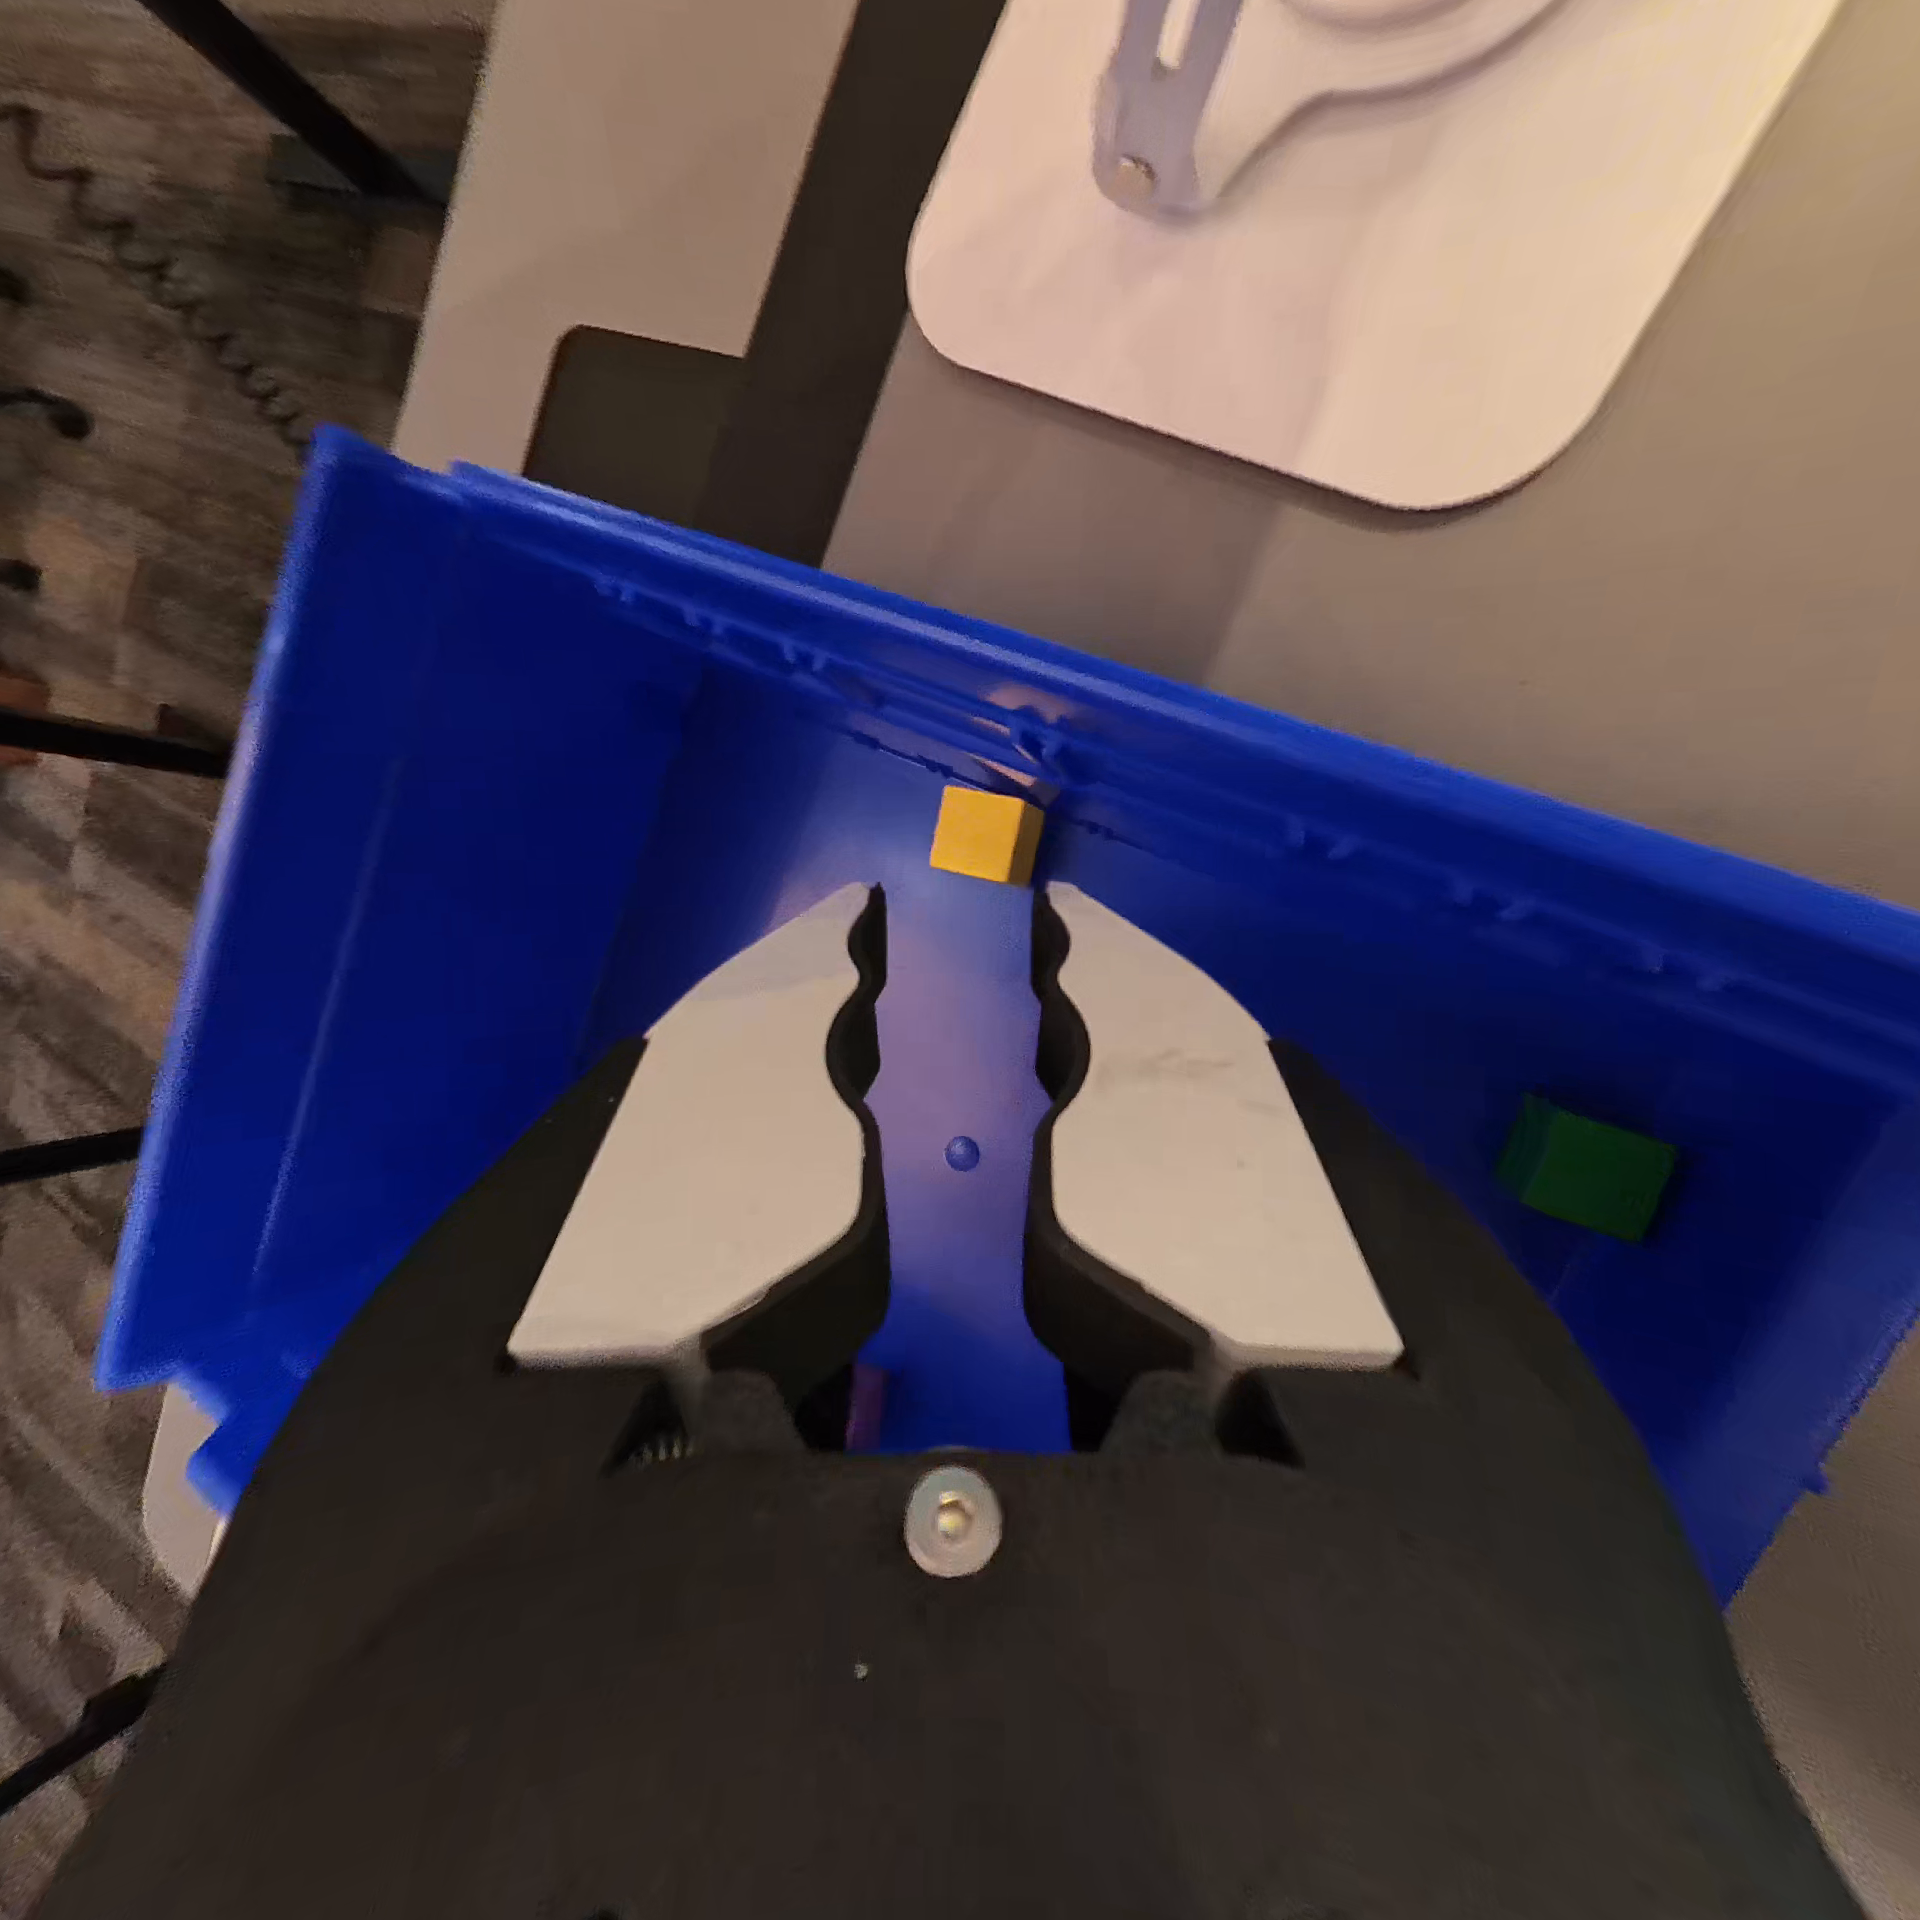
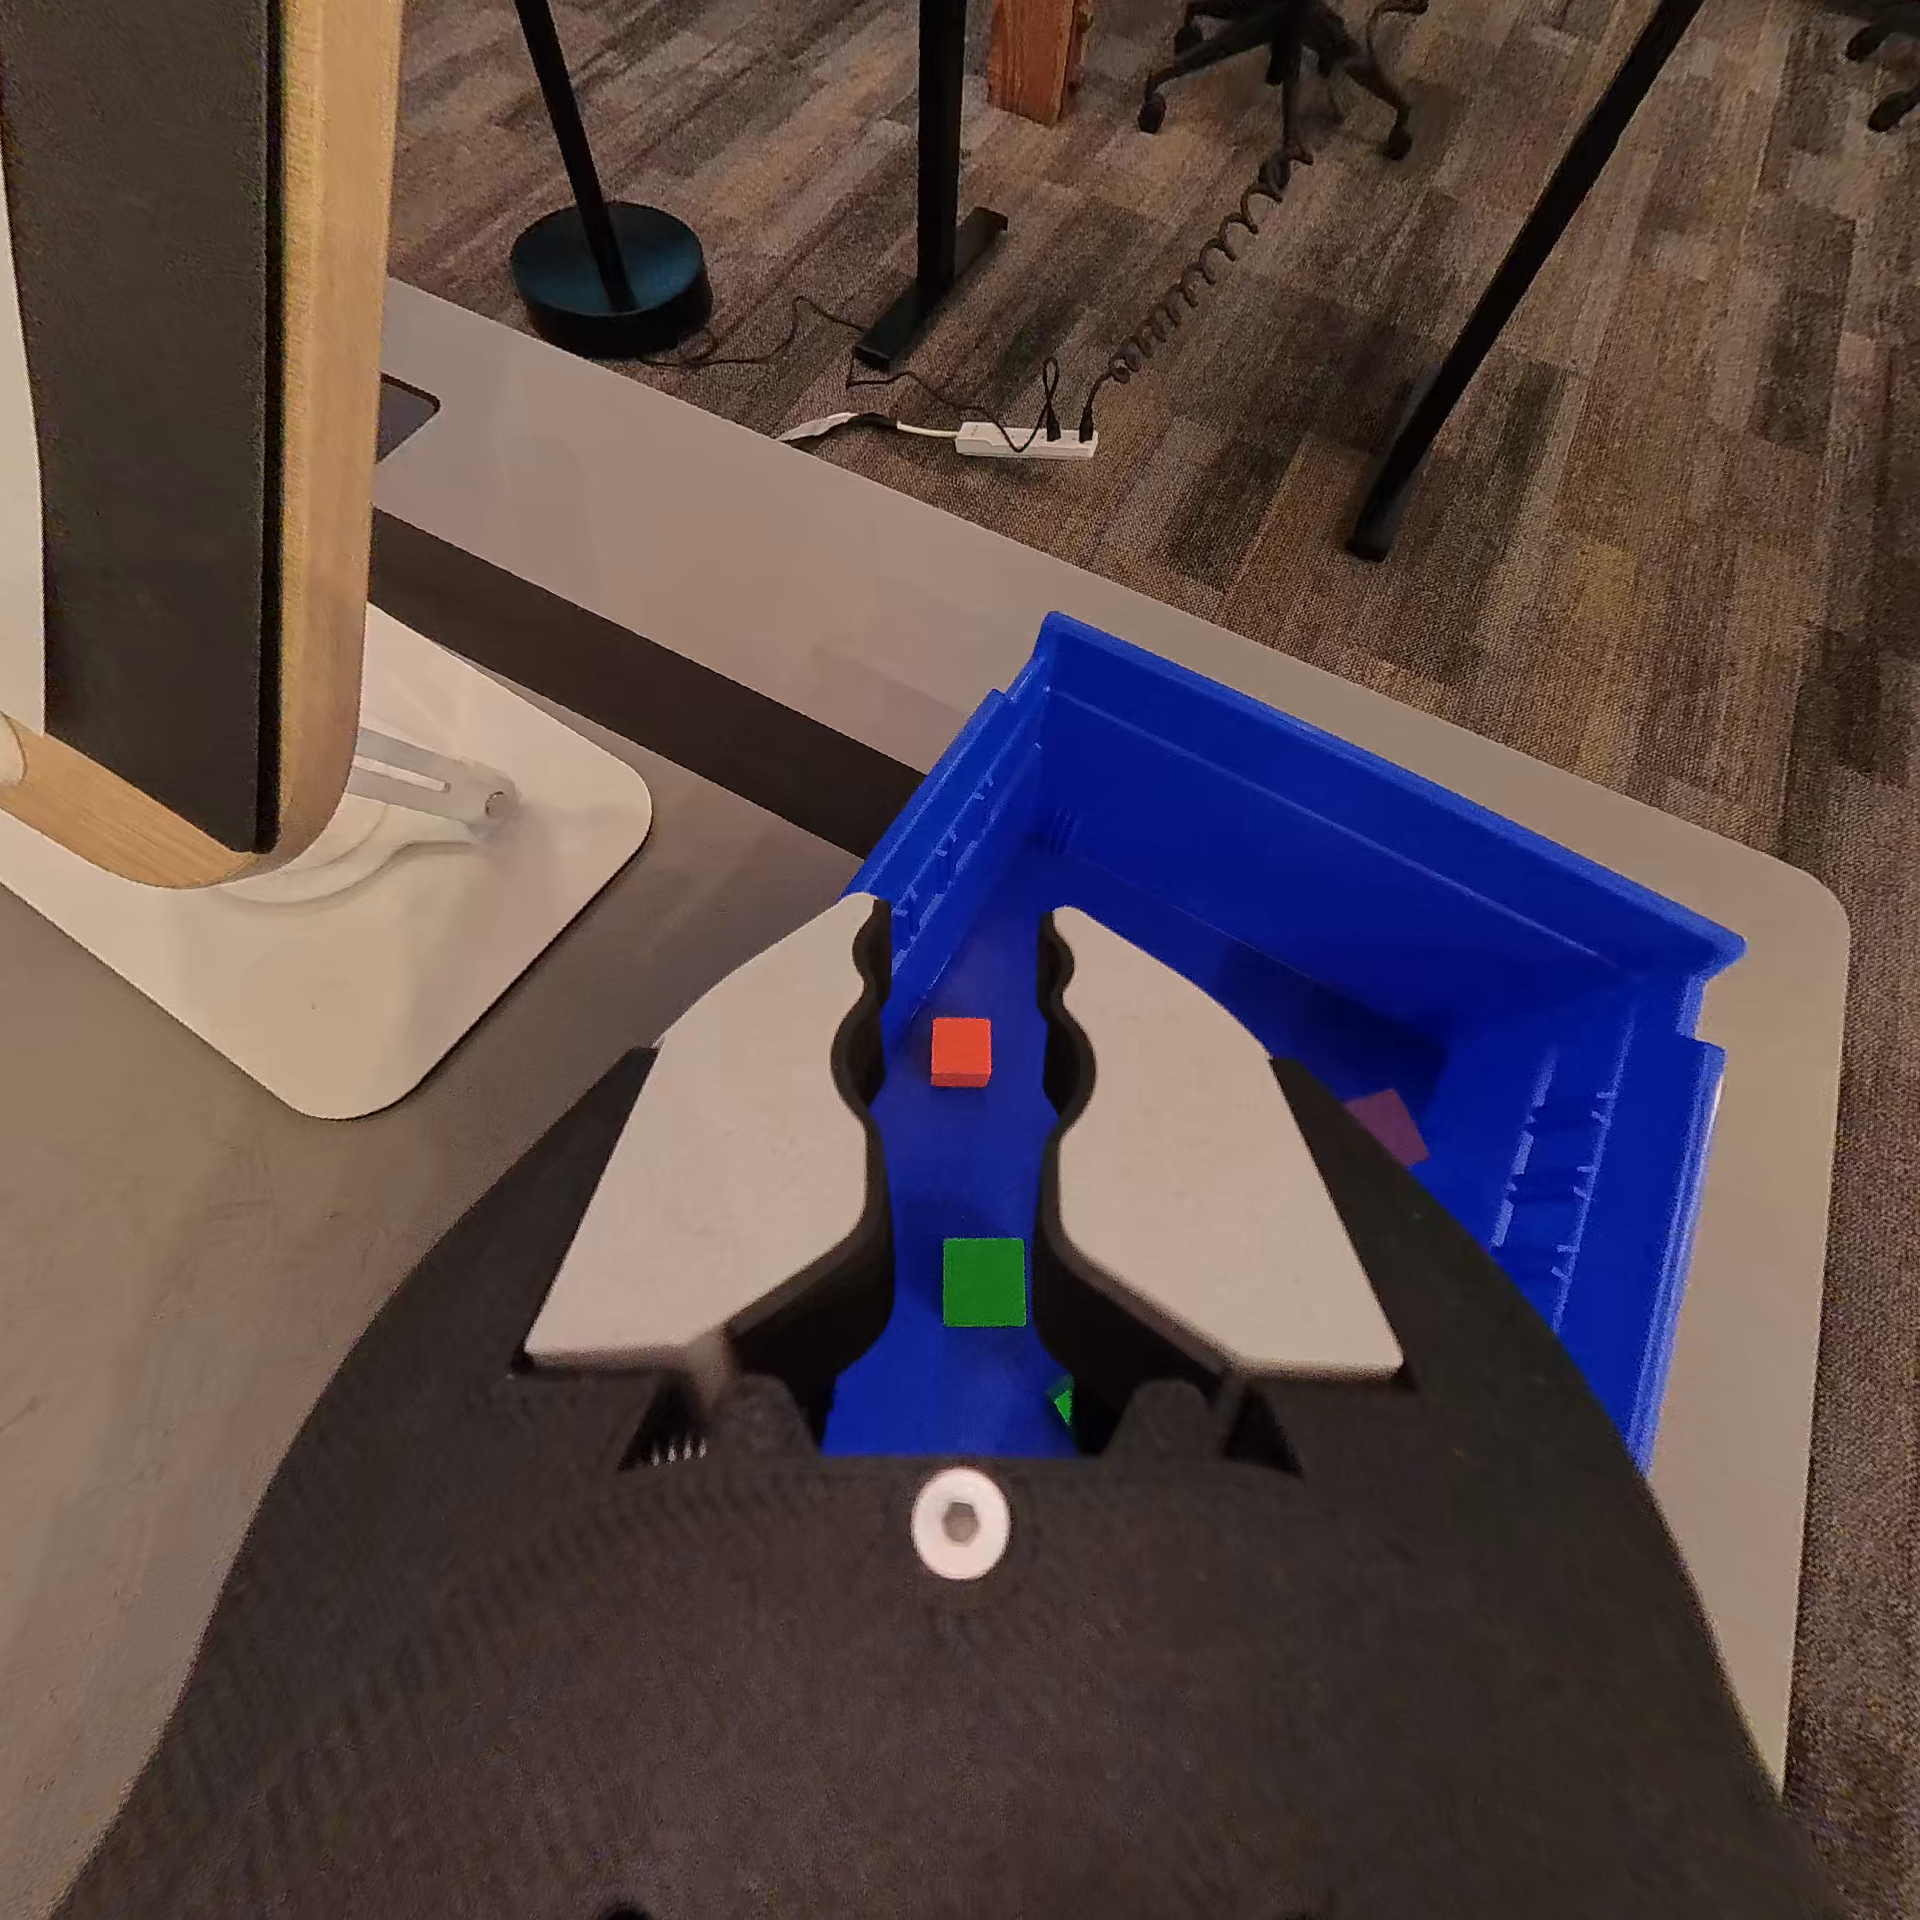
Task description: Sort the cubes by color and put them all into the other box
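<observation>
On the grey desk [image 2: 644, 540], both tongs, left [image 1: 958, 902] and right [image 2: 964, 925], hang apart and empty over a blue box [image 2: 1351, 831] holding scattered cubes.

From my remote seat I see a grey desk [image 2: 644, 540] with a rounded far corner and a dark strip running across it. A white stand base [image 2: 312, 977] sits at the desk's left side, carrying a curved wooden frame [image 2: 332, 416]. Beyond the desk's far edge lies patterned brown-grey carpet [image 2: 1558, 364], with a white power strip [image 2: 1023, 438], a coiled cable [image 2: 1216, 260], black table legs [image 2: 1507, 281], a round lamp base [image 2: 608, 275] and an office chair [image 2: 1288, 62]. The light is warm and dim.
</observation>
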`<state>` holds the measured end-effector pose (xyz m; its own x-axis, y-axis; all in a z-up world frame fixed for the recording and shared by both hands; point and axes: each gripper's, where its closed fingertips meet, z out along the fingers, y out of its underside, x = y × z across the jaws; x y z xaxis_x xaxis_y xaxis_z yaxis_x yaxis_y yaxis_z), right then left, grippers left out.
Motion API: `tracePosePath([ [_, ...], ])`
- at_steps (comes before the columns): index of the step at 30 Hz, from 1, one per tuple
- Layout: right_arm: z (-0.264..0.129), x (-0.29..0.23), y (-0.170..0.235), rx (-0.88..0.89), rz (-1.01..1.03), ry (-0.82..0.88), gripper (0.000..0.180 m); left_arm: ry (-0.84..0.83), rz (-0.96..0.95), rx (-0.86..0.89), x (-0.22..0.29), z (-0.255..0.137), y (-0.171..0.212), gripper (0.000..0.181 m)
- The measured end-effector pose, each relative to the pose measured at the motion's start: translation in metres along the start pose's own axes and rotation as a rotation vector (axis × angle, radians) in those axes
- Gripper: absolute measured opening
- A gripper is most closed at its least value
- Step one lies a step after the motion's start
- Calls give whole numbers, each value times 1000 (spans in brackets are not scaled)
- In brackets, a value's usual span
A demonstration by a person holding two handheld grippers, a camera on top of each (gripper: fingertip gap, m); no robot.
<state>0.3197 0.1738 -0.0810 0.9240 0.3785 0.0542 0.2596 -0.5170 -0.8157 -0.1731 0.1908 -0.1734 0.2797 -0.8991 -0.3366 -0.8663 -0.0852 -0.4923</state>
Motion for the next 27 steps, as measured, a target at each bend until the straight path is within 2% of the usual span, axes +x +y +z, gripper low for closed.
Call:
tracePosePath([
  [10,6,-3,3,-19,-25,-10,26,130,82,-130,6,45,20,37],
  [14,8,-2,4,-25,-28,-9,26,192,91,-97,10,57,16,40],
  [17,9,-3,5,-26,-28,-14,26,234,79,-97,12,62,15,32],
  [18,9,-4,5,-26,-30,-14,25,240,80,-105,13,63,16,24],
  [22,5,-7,-1,-11,-58,-9,25,203,61,-79,8,57,15,22],
  [27,-13,-20,-22,68,-118,-17,24,146,18,-33,7,24,15,22],
])
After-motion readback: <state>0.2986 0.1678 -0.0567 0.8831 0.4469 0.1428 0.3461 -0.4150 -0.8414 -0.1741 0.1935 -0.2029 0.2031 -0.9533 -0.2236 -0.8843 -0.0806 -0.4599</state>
